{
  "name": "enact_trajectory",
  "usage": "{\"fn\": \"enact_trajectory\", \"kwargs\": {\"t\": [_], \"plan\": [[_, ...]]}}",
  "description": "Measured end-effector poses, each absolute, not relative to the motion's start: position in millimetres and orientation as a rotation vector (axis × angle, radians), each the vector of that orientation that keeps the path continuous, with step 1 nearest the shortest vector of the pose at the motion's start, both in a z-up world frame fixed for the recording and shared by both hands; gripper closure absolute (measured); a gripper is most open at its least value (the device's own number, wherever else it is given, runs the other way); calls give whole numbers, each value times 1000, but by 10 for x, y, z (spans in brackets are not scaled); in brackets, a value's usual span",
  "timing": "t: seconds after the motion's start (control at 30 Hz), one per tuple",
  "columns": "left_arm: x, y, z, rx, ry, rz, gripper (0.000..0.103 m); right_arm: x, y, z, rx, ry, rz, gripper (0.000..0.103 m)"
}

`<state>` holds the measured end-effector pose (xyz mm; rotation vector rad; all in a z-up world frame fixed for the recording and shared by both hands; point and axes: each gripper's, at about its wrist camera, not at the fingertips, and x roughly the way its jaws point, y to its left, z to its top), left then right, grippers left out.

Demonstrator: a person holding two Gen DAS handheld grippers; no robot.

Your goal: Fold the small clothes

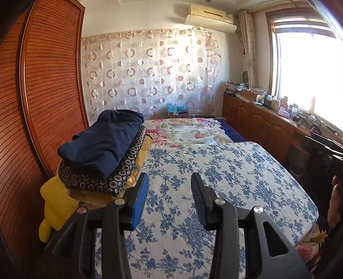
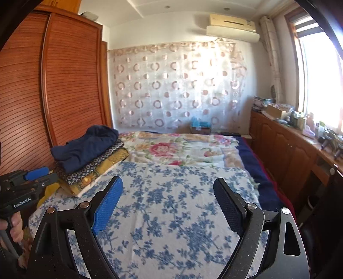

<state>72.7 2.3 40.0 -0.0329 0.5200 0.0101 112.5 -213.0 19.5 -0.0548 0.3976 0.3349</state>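
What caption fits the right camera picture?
Open right gripper over blue-flowered cloth, folded clothes stacked left.

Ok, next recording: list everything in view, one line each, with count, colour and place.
navy garment: one, folded, top of stack
circle-print garment: one, dark, beneath it
yellow garments: count unclear, stack bottom
blue floral cloth: one, near bed end
floral bedsheet: one, multicoloured, beyond
wardrobe: one, brown, left
air conditioner: one, cream, high on wall
cabinets: brown, below window
left hand-held gripper: open, empty
right hand-held gripper: open, empty
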Motion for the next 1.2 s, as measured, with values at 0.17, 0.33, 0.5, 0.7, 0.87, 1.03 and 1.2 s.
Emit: {"fn": "enact_trajectory", "kwargs": {"t": [0.17, 0.33, 0.5, 0.7, 0.87, 1.03, 1.2], "plan": [[673, 1, 433, -36, 510, 16, 63, 1016, -2239, 195, -43, 383, 310, 15], [614, 4, 474, -38, 498, 26, 63, 961, -2249, 202, -46, 379, 292, 15], [583, 26, 493, -46, 493, 35, 63, 948, -2247, 204, -51, 378, 291, 15], [545, 61, 517, -56, 478, 44, 63, 936, -2253, 211, -49, 379, 298, 15], [523, 77, 536, -58, 471, 47, 63, 933, -2232, 223, -50, 378, 298, 15], [519, 73, 547, -57, 468, 49, 62, 932, -2239, 229, -49, 378, 298, 15], [516, 72, 548, -55, 468, 48, 62, 928, -2233, 231, -49, 377, 298, 15]]}}
